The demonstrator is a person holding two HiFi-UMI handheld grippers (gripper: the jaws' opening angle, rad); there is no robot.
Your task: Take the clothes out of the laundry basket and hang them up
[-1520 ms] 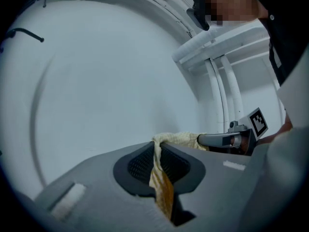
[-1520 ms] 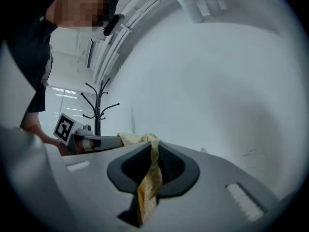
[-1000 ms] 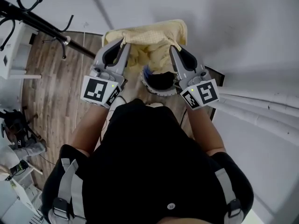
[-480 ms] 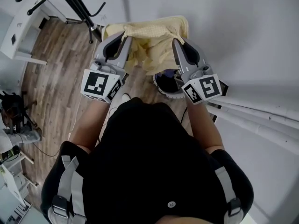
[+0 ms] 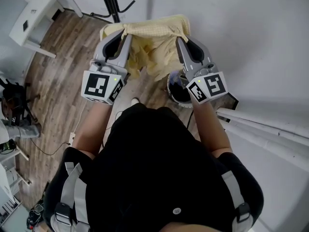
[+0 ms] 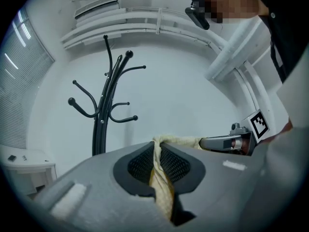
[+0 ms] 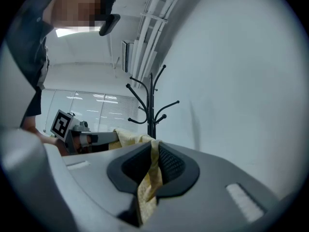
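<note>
Yellow garment (image 5: 153, 46) clamped in left hand-held gripper (image 5: 125, 33), right hand-held gripper (image 5: 179, 38).

floor (image 5: 58, 86) was wood plank, walls (image 5: 251, 33) white; black coat stand (image 6: 102, 115) stood by the wall, white table (image 5: 38, 21) left, window blinds (image 6: 21, 76), ceiling light (image 7: 72, 32) on.

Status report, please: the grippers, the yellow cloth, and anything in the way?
Left gripper and right gripper both shut on the yellow cloth, stretched between them. Coat rack ahead, nothing seen in between. Basket under right gripper.
</note>
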